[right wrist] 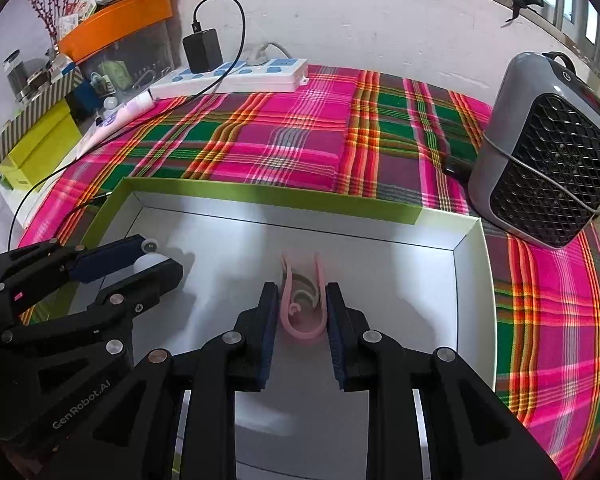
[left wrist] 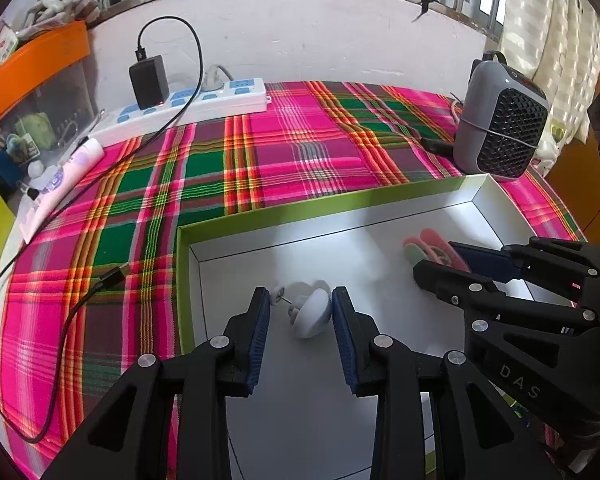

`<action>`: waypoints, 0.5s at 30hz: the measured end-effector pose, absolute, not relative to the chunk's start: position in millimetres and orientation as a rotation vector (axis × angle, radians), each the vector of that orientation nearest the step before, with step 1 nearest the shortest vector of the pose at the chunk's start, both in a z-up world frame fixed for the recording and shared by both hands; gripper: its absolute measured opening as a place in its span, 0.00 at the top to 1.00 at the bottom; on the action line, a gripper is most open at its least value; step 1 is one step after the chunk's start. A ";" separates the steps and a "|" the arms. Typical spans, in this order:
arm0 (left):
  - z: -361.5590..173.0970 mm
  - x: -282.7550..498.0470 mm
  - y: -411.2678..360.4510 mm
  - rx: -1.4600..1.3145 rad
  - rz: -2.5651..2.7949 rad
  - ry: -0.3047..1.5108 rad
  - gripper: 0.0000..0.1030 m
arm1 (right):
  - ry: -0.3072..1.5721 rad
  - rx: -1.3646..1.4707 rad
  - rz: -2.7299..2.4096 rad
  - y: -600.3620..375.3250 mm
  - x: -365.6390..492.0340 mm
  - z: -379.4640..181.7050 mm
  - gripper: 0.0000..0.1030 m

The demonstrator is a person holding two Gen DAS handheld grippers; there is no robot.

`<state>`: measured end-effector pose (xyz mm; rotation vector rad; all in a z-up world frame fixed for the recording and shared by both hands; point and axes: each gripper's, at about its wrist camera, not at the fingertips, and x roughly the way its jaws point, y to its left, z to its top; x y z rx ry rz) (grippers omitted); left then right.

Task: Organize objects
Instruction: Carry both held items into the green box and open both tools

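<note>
Left wrist view, right hand-held gripper (left wrist: 444, 262) marked "DAS", clamped on pink clip (left wrist: 436, 242), left hand-held gripper (left wrist: 300, 304) parted around white object (left wrist: 310, 314).

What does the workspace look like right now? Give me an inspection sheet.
Surface: plaid cloth, green-rimmed white box on it.
Job's things: white round object and pink clip, both inside the box.
Clutter: grey fan heater, orange-lidded bin, tube.
Grippers: left tool open around the white object; right tool shut on the pink clip.
Cables: black cable from charger on power strip.
Surroundings: white wall, barred window, curtain.
</note>
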<state>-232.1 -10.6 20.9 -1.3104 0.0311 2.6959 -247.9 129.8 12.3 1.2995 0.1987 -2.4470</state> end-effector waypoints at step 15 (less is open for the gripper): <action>29.7 -220.7 -14.0 -1.290 2.726 0.035 0.54 | 0.134 1.302 -2.477 140.2 -238.2 17.4 0.58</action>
